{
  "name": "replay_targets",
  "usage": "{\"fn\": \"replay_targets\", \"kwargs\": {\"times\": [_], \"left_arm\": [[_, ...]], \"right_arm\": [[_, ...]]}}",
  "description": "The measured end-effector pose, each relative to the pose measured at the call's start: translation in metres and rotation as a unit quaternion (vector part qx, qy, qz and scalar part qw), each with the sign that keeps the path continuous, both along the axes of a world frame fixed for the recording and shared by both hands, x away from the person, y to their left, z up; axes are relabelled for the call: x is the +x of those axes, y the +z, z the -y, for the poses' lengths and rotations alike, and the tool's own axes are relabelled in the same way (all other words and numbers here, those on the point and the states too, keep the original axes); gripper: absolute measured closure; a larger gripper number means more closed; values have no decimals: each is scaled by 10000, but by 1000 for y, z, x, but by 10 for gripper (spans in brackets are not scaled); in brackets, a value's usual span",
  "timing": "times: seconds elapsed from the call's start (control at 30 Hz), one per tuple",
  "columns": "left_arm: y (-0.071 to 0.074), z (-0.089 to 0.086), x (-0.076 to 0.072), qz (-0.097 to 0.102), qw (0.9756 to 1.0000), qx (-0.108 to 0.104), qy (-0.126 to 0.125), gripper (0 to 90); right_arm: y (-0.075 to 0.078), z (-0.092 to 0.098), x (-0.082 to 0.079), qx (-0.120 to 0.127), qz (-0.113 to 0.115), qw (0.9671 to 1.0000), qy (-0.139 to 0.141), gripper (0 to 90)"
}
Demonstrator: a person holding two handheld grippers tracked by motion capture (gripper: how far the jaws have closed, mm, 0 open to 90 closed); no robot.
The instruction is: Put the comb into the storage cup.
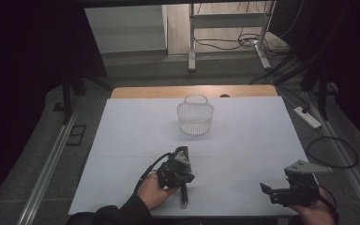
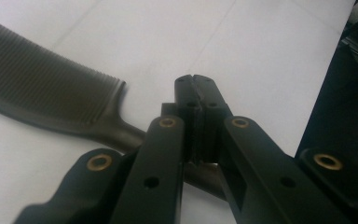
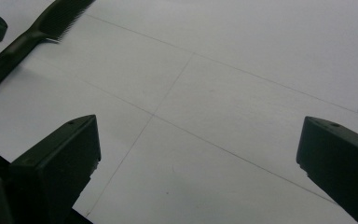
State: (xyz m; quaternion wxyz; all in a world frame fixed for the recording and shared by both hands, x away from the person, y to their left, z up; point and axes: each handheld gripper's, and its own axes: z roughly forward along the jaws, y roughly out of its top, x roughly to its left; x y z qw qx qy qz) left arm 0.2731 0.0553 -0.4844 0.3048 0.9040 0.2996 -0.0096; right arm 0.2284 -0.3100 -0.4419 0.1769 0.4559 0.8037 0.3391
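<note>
The left hand-held gripper (image 2: 196, 79) is clenched on the handle of a dark comb (image 2: 51, 93); in the left gripper view its jaws meet at the tips, with the handle passing under and between them low down, near the jaw roots. The comb lies flat on the white surface (image 1: 243, 136), near the front edge, left of centre; a white wire basket (image 1: 195, 117) stands well apart from it, toward the far side. The right hand-held gripper (image 3: 198, 154) is released, jaws wide, hovering over bare surface at the front right.

Risks, as judged: the grip sits far back on a slim handle, so the comb may pivot or slip out on lifting; the toothed end, being the wider part, would drag it down; a tilted comb could catch the basket rim if carried there.

Views compared: the left gripper view gives the teeth and the contact point, which the high view hides beneath the hand (image 1: 157, 190); the high view alone gives the basket and both hands; the right gripper view gives the comb (image 3: 32, 35) from the side, lying level, with a corner of the other gripper beside it.
</note>
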Motion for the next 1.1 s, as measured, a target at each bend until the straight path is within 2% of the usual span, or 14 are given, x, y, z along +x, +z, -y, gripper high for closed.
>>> {"fn": "replay_targets", "kwargs": {"times": [0.2,0.57,0.7,0.73,1.1], "left_arm": [[-10,2,-7,-82,9999,-8,61,888],[-21,5,-21,-348,9994,-25,-20,889],[-26,6,-26,-457,9989,53,-68,888],[-27,5,-29,-475,9987,138,-93,888],[-31,-1,-34,-523,9980,364,-26,889]], "right_arm": [[0,0,0,1,4,10000,13,0],[0,-1,0,-7,14,10000,39,2],[0,-1,0,-10,18,10000,41,3],[0,-1,0,-7,8,10000,40,3],[0,-1,0,-9,-1,10000,51,4]]}}
